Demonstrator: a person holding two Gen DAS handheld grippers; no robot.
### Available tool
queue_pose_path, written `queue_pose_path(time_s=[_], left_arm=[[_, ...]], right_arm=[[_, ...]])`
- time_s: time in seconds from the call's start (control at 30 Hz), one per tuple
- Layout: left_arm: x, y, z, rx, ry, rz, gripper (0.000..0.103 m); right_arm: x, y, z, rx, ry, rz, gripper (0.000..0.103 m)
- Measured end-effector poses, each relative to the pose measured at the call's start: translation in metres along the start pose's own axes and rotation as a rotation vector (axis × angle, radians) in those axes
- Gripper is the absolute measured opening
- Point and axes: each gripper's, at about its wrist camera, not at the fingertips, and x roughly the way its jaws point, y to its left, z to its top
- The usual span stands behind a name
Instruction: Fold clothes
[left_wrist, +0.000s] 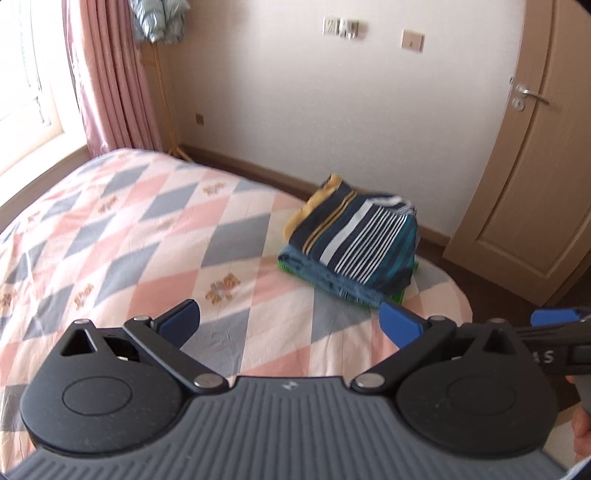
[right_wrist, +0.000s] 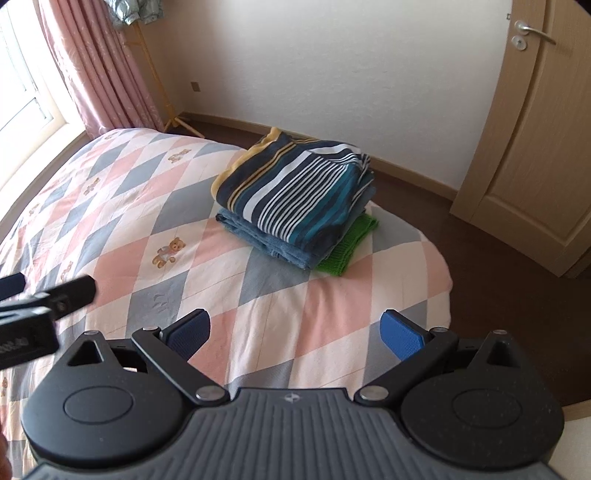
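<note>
- The folded clothes sit in one stack (right_wrist: 295, 206) near the bed's far right corner, at about 12 o'clock from my right claw and about 1 o'clock from my left one.
- On top lies a folded striped shirt (right_wrist: 291, 192), navy with white and teal bands and a yellow edge on its far left side.
- Under it is a folded blue denim piece (right_wrist: 258, 240), its edge showing along the near left side of the stack.
- At the bottom is a bright green knit piece (right_wrist: 347, 247), sticking out on the right.
- The stack rests on a bedspread (right_wrist: 147, 192) of pink, grey and white diamonds with small teddy bears printed on it.
- My right claw (right_wrist: 295, 332) hangs above the bedspread with its blue pads spread wide and nothing between them.
- My left claw (left_wrist: 291, 321) is likewise spread wide and empty, above the bedspread short of the stack.
- Neither claw touches the clothes.
- Beyond the bed: a pink curtain (right_wrist: 96, 62) at 10 o'clock and a wooden door (right_wrist: 535, 122) at 2 o'clock.
</note>
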Motion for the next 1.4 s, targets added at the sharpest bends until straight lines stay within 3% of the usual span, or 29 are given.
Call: queue_pose_path(time_s=[0.1,0.3,0.47,0.67,0.83,1.03,1.4], left_arm=[[-0.013,-0.002,0.004,0.008,-0.035,0.016,0.102],[-0.015,-0.007,0.014,-0.007,-0.009,-0.005,0.102],[0.002,-0.025,0.014,0.026,0.034,-0.003,0.102],[0.027,-0.043,0.021,0.013,0.101,-0.021,0.102],[0.044,-0.049,0.029,0.002,0.124,0.010,0.102],[0.061,-0.044,0.035,-0.032,0.135,0.066,0.102],[0.105,-0.038,0.046,-0.064,0.213,0.089,0.102]], right_arm=[[-0.005,-0.003,-0.002,0.017,-0.025,-0.004,0.101],[-0.011,-0.023,-0.003,0.108,-0.062,0.004,0.101],[-0.004,-0.044,0.002,0.168,-0.012,0.044,0.101],[0.010,-0.053,0.011,0.131,0.037,0.029,0.101],[0.019,-0.054,0.026,0.086,0.042,0.023,0.101],[0.040,-0.053,0.043,0.035,0.055,0.044,0.101],[0.089,-0.055,0.061,-0.045,0.118,0.037,0.101]])
